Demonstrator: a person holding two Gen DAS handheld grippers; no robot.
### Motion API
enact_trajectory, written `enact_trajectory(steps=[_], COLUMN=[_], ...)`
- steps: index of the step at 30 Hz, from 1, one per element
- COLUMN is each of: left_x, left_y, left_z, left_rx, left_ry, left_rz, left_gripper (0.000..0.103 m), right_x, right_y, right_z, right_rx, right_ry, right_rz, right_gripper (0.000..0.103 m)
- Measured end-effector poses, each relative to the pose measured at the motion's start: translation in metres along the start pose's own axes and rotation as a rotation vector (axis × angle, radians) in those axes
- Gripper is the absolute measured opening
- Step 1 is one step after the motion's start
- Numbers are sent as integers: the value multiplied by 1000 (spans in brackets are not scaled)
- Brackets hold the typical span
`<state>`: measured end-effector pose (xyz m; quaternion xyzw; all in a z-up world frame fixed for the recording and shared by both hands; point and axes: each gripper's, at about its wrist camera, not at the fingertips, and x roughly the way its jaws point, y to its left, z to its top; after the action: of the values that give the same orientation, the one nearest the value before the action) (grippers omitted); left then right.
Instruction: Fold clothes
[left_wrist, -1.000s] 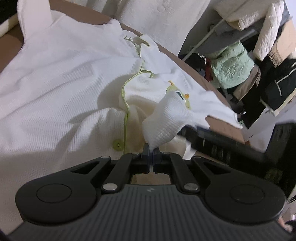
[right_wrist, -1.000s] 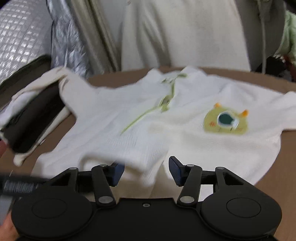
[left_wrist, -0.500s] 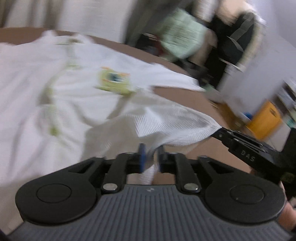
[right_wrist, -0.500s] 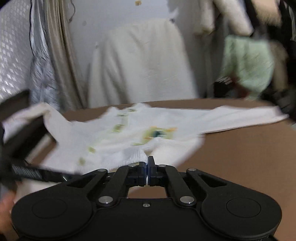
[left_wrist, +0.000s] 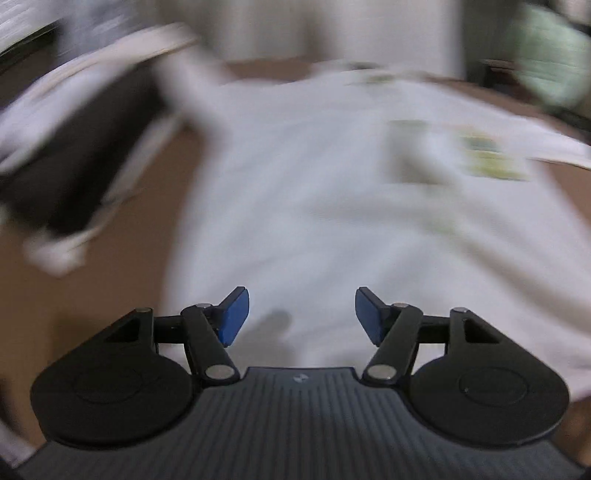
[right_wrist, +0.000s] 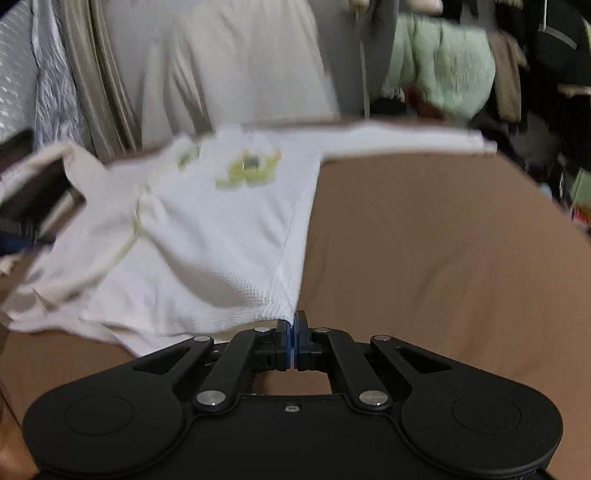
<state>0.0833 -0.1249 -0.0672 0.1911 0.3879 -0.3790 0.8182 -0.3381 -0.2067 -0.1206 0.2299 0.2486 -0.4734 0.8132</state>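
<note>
A white waffle-knit shirt (right_wrist: 207, 236) with green trim and a green monster patch (right_wrist: 249, 168) lies spread on the brown surface (right_wrist: 424, 240). My right gripper (right_wrist: 293, 341) is shut on the shirt's near hem corner at the side seam. One sleeve (right_wrist: 406, 142) stretches to the far right. In the blurred left wrist view the shirt (left_wrist: 332, 206) fills the middle, with the patch (left_wrist: 487, 157) at right. My left gripper (left_wrist: 301, 314) is open and empty just above the shirt's near hem.
A dark folded item wrapped in pale cloth (left_wrist: 62, 158) lies at the left; it also shows in the right wrist view (right_wrist: 33, 192). A white draped cover (right_wrist: 229, 62) and a pile of clothes with a pale green garment (right_wrist: 447, 74) stand behind.
My left gripper has let go of the shirt, opened wide and swung to face its hem. My right gripper stays shut on the hem corner and has pulled the shirt flatter.
</note>
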Motion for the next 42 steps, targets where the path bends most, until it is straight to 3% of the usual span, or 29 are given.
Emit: enact_trajectory(steps=[1, 3, 5, 6, 9, 12, 14, 15, 17, 19, 21, 24, 26, 27, 28, 29, 30, 31, 34, 36, 38, 42], left_x=[-1, -2, -2, -2, -2, -13, -25, -30, -35, -27, -16, 6, 21, 24, 23, 20, 17, 9, -17, -36, -56, -65], left_y=[23, 52, 62, 66, 52, 24, -1, -18, -52, -88, -119, -149, -152, -148, -145, -139, -132, -130, -131, -129, -125, -132], left_z=[1, 1, 3, 4, 9, 9, 3, -3, -16, -33, -48, -62, -65, -64, -62, -58, -52, -48, -44, -40, -35, -47], left_rx=[-59, -108, -54, -22, 38, 125, 228, 292, 413, 491, 544, 650, 687, 692, 675, 631, 574, 562, 573, 563, 539, 704], left_ry=[-5, 8, 46, 66, 102, 81, 45, 34, 28, 103, 139, 120, 115, 97, 90, 95, 88, 44, -87, -126, -143, -16], left_rz=[26, -6, -42, -60, -10, -48, -83, -113, -181, -224, -194, -117, 10, 23, -7, -56, -93, -100, -105, -143, -210, -288], left_gripper=[63, 65, 69, 69, 70, 70, 82, 86, 99, 100, 100, 100, 84, 76, 49, 15, 5, 6, 5, 5, 5, 5], right_x=[4, 28, 55, 61, 56, 34, 15, 17, 34, 58, 59, 52, 42, 33, 24, 18, 23, 30, 50, 63, 76, 103], right_y=[-8, -18, -25, -25, -15, -17, -16, -15, -17, -20, -22, -27, -27, -25, -22, -16, -5, 6, 41, 62, 82, 124], right_z=[-2, -13, -27, -33, -33, -18, -13, -12, -17, -34, -35, -26, -21, -16, -12, -10, -7, -4, 5, 5, 5, 5], right_rx=[32, 81, 152, 163, 53, 60, 1, -14, -10, 9, 14, 18, 39, 12, -19, -58, -108, -160, -314, -402, -489, -662], right_ry=[4, 71, 170, 179, 132, 32, -50, -39, 82, 228, 221, 170, 132, 90, 46, 23, 29, 38, 67, 83, 100, 133], right_rz=[-35, -66, -48, -46, -65, -6, -6, -28, -86, -163, -166, -133, -55, -4, 48, 100, 169, 241, 455, 496, 530, 596], right_gripper=[0, 0, 0, 1, 1, 1, 1, 1, 0, 0, 0, 0, 5, 10, 11, 17, 26, 41, 44, 44, 44, 55])
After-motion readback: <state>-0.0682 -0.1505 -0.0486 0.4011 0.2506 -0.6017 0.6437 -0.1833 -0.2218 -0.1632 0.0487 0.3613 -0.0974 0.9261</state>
